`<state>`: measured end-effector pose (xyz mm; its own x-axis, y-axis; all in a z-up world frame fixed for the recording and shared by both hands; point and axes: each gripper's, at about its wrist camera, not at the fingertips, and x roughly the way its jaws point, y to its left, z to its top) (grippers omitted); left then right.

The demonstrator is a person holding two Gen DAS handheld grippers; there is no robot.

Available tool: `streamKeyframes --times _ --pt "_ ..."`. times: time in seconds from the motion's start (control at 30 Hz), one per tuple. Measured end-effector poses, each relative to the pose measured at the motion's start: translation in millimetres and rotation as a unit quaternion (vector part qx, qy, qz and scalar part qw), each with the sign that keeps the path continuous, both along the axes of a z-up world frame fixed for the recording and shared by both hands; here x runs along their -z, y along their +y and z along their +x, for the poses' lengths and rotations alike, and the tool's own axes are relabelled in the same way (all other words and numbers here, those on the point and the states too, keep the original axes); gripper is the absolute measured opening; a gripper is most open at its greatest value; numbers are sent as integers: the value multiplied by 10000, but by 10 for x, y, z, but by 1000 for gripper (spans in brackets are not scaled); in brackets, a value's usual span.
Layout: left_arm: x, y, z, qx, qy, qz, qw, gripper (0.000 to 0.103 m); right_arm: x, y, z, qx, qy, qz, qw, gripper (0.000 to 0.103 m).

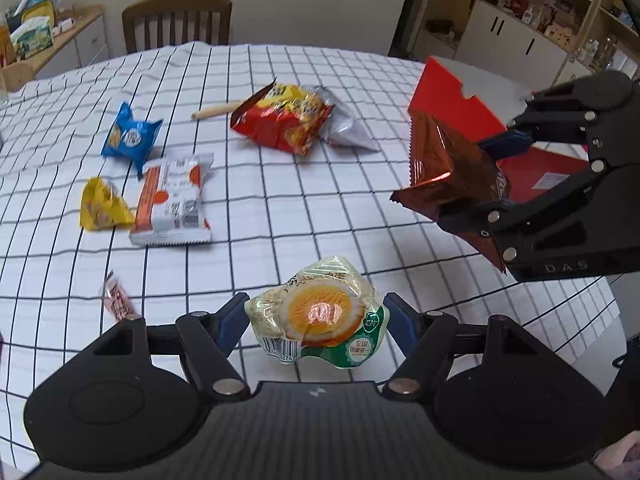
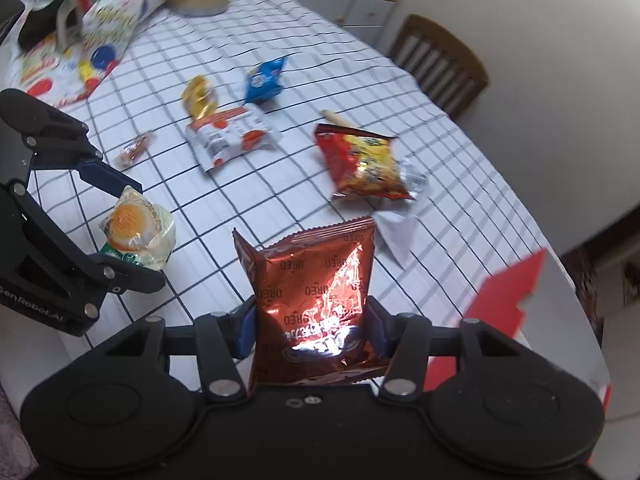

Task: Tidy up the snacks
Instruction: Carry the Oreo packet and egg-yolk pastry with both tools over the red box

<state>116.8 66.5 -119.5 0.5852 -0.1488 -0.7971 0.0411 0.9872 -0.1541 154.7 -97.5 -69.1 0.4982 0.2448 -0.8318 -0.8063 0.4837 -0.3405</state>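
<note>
We hold one snack in each gripper, both lifted above the checked tablecloth (image 1: 280, 208)

Our left gripper (image 1: 316, 320) has its jaws pressed against the two sides of a clear egg pack (image 1: 320, 314), and our right gripper (image 2: 312, 320) has its jaws clamped on a shiny brown cookie bag (image 2: 316, 292), which sits just in front of the red box (image 1: 452, 92) at the table's edge. Loose on the cloth lie a red and yellow chip bag (image 1: 284, 118), a blue packet (image 1: 130, 138), a yellow packet (image 1: 102, 206), an orange and white packet (image 1: 174, 200) touching the yellow one, and a small pink wrapper (image 1: 116, 296)
</note>
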Motion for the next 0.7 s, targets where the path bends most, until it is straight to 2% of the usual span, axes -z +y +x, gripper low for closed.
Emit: streamKeyframes --times 0.27,0.7 --pt "-364 -293 25 92 -339 8 9994 73 -297 -408 -7 565 -37 464 9973 52" --pt "-799 -1077 211 17 -753 69 9971 73 -699 -1201 100 809 -229 1045 9910 52"
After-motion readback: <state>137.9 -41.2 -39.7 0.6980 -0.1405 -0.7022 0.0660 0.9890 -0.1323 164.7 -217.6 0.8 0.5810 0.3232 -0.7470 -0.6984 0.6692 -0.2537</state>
